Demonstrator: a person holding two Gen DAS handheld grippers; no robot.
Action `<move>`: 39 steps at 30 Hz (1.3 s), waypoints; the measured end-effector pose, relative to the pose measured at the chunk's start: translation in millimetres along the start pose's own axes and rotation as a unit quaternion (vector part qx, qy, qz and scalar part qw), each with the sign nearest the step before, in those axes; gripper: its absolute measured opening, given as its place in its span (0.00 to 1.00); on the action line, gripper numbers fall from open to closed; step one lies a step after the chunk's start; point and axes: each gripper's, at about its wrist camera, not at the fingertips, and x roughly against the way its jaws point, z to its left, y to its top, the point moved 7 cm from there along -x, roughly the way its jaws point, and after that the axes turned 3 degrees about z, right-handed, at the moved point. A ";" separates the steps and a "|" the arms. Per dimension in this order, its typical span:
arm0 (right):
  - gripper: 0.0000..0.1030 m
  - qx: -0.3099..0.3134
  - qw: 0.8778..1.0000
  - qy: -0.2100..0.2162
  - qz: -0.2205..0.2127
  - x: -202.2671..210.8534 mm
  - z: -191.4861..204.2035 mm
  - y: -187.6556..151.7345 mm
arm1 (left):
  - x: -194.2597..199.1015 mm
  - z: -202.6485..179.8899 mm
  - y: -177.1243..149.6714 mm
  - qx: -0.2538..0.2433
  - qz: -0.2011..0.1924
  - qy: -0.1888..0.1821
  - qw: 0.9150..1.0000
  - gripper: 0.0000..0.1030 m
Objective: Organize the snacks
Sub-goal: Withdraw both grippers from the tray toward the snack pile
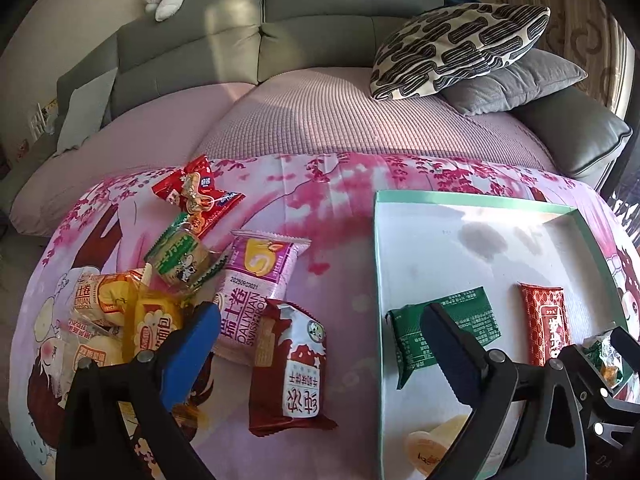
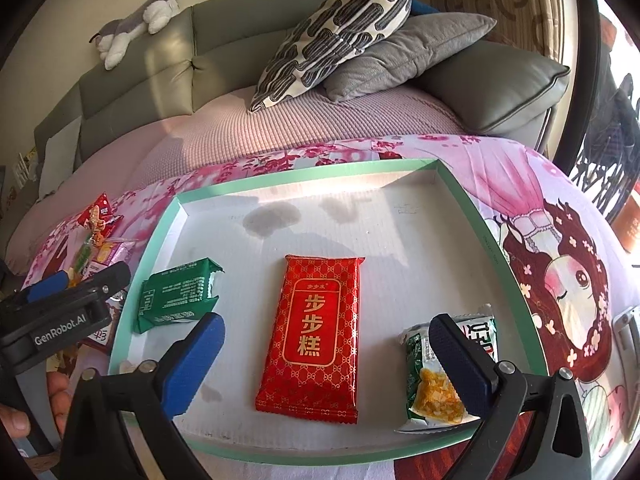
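My left gripper (image 1: 320, 344) gapes empty over the brown wafer packet (image 1: 290, 368), which lies lengthwise between its jaws, straight ahead. My right gripper (image 2: 326, 364), equally wide and empty, straddles the red cake bar (image 2: 314, 336) in the tray (image 2: 304, 174). Under my left finger (image 1: 192, 356), the yellow packets' (image 1: 154, 322) edges are perhaps overlapping

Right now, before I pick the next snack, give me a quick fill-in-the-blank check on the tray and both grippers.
1. The red packet lies inside the ____ -rimmed tray.
2. In the tray, the green packet lies to the ____ of the red packet.
3. Both the left gripper and the right gripper are ____ and hold nothing.

Missing words: green; left; open
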 end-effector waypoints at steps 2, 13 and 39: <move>1.00 0.004 1.000 -0.003 -0.006 0.8 1.5 0.9 | 1.7 3.0 0.3 0.001 -0.005 0.003 1.000 0.97; 1.00 0.015 1.000 0.003 -0.002 0.3 17.2 0.1 | 15.5 34.7 -4.2 0.015 -0.024 0.018 0.999 0.97; 1.00 0.096 0.990 0.098 -0.022 14.7 144.9 -6.9 | 58.7 186.6 -29.3 0.143 -0.071 0.081 0.984 0.97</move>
